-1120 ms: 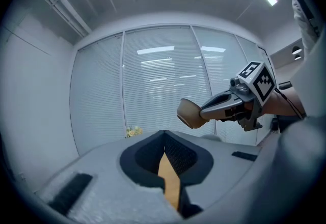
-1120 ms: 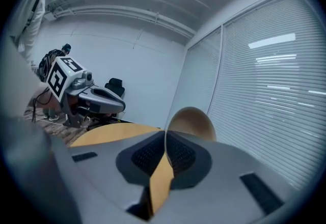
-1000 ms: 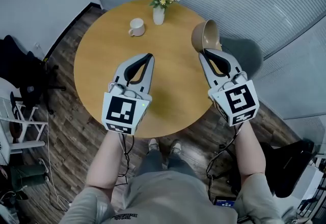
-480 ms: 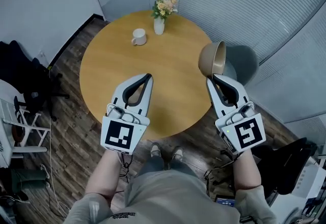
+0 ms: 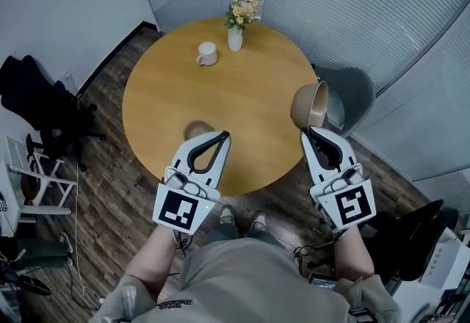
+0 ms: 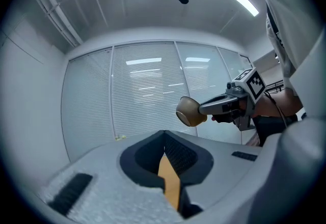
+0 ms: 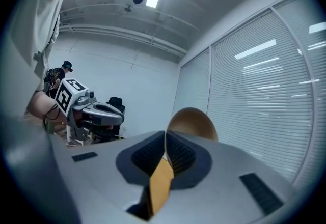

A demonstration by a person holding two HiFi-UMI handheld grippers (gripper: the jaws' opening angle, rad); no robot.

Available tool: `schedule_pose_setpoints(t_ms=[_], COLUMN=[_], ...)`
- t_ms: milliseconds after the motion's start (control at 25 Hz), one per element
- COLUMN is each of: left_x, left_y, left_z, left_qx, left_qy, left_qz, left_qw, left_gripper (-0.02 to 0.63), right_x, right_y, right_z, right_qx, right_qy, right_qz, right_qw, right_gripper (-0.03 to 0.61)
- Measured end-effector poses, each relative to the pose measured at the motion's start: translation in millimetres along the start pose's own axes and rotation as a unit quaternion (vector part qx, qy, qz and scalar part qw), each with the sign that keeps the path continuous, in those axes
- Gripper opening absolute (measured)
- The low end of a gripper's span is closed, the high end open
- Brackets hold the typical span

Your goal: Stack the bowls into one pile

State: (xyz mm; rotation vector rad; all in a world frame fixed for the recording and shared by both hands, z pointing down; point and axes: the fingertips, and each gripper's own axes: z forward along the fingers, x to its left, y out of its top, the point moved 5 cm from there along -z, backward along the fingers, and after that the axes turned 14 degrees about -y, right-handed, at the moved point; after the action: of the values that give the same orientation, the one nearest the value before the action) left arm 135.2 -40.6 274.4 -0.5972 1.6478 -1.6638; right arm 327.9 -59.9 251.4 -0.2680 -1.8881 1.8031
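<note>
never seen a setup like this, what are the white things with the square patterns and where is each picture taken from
There is no robot here. A person holds a hand-worked claw in each hand, and the patterned cubes are part of those claws. The head view comes from a camera on the person's head, looking down at a round wooden table. The two gripper views come from cameras riding on each claw, looking along its jaws.

On the table stand a white mug, a vase of flowers and a blurred brown round thing, probably a bowl. The right claw is shut on the rim of a brown bowl, held up near the table's edge. The left claw is shut and empty.
</note>
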Motion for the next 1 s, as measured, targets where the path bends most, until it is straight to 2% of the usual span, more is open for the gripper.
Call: schedule_pose_setpoints(t_ms=[160,240,360,520,720,880,1000], left_x=[-10.1,-17.1,-26.0,-29.7,-31.8,-26.5,-17.0], left_y=[-14.1,-19.9,-27.0,-29.3,-23.9,-31.0,-35.6], left_z=[-6.4,-9.4,-9.6,-6.0,-7.9,-10.4,-15.3], left_qx=[0.015,0.03,0.041,0.042,0.042,0.047,0.064], left_qy=[0.0,-0.001,-0.011,-0.015,-0.006,-0.004,0.015], left_qz=[-0.022,-0.018,-0.004,0.001,-0.024,-0.016,-0.023], left_qw=[0.9997,0.9994,0.9991,0.999,0.9988,0.9988,0.9976], left_gripper=[0.018,0.018,0.018,0.018,0.018,0.018,0.018], right_x=[5.6,9.2,11.3,11.9,15.3,15.6,17.5], right_y=[-11.5,-16.1,-20.7,-26.8,-27.4,-28.9,-30.1], right_z=[-11.4,-21.3,-28.7,-28.2,-26.8,-19.9,-8.8], right_qx=[0.014,0.025,0.035,0.043,0.044,0.047,0.051], right_qy=[-0.002,-0.005,0.001,0.006,0.01,0.019,0.039], right_qz=[0.003,-0.007,0.008,0.015,0.014,0.021,0.016], right_qw=[1.0,1.0,0.999,0.999,0.999,0.998,0.998], right_gripper=[0.034,0.034,0.034,0.034,0.034,0.034,0.034])
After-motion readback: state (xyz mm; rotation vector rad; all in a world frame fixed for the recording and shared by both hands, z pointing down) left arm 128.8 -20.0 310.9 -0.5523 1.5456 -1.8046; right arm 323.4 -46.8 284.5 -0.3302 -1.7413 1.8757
